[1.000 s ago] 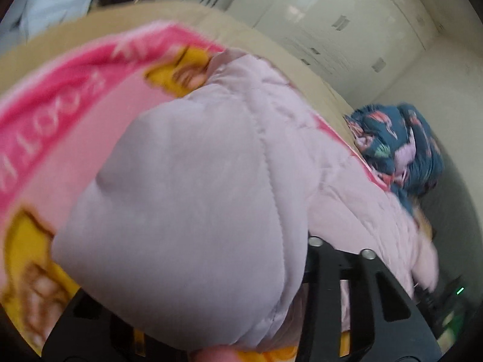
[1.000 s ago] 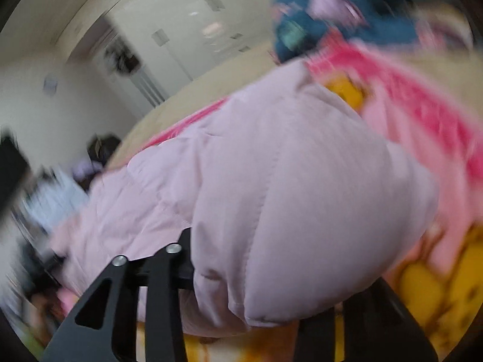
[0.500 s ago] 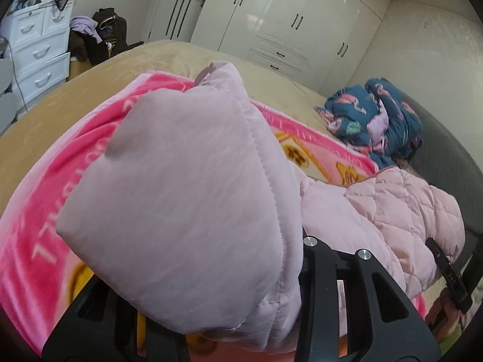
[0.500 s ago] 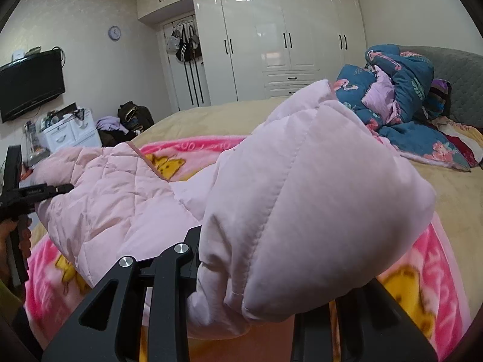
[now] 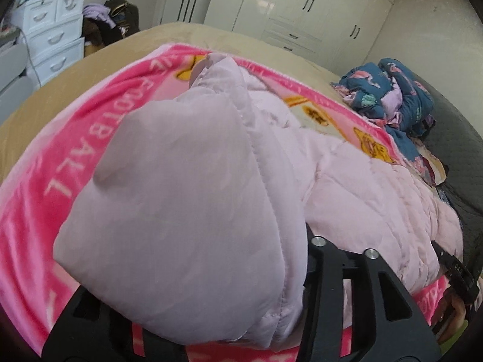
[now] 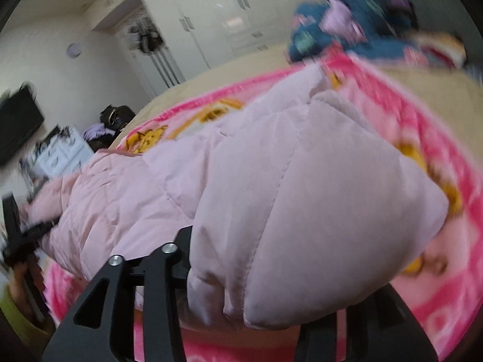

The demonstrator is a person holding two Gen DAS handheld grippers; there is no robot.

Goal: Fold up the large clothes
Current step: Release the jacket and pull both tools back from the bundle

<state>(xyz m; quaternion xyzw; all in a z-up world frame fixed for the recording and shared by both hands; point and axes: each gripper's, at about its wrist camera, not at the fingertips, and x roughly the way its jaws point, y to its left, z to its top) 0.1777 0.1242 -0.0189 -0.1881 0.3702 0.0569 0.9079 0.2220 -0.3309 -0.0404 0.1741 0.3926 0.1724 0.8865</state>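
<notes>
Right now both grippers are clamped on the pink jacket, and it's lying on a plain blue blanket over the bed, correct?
Not quite. The blanket under the jacket is bright pink with yellow cartoon figures and lettering, not plain blue; the left wrist view shows it clearly. The left gripper and right gripper are both clamped on the jacket.

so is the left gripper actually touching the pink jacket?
Touching. In the left wrist view the pink jacket bulges out from between the fingers of the left gripper, and fabric presses directly against the right-hand finger.
</notes>
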